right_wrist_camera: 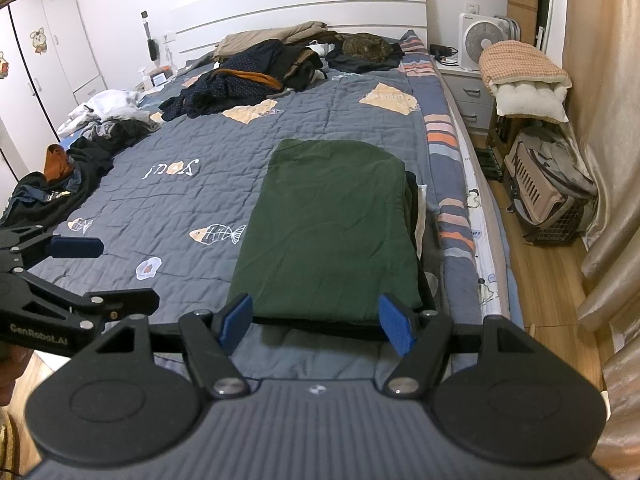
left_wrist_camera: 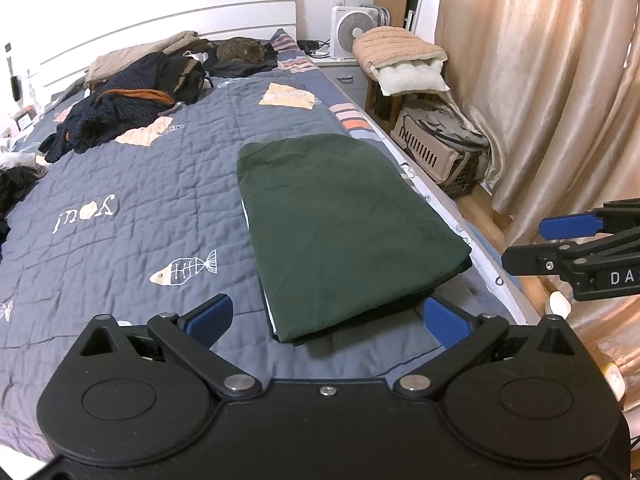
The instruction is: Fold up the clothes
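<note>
Legible writing: "GenRoboLAI", or close to it given the blur, on the left gripper [right_wrist_camera: 68, 264] body as seen from the right wrist view; "DA" at the frame edge on the right gripper [left_wrist_camera: 568, 246] as seen from the left wrist view; "you!" stitched upside down on the quilt [left_wrist_camera: 132, 184] of the bed, with fish-skeleton motifs. Folded dark green garment [left_wrist_camera: 344, 228] lies flat on the quilt directly ahead of both grippers, a neat rectangle, lightly creased, sitting on top of other folded dark pieces whose edges show at its right side. Left gripper [left_wrist_camera: 326, 316]: jaws wide apart, empty, blue pads flanking the garment's near edge without pressing it. Right gripper [right_wrist_camera: 316, 322]: jaws likewise apart, nothing held, pads either side of the near edge. Unfolded clothes pile [right_wrist_camera: 240, 80] lies well beyond the grippers, toward the headboard.
</note>
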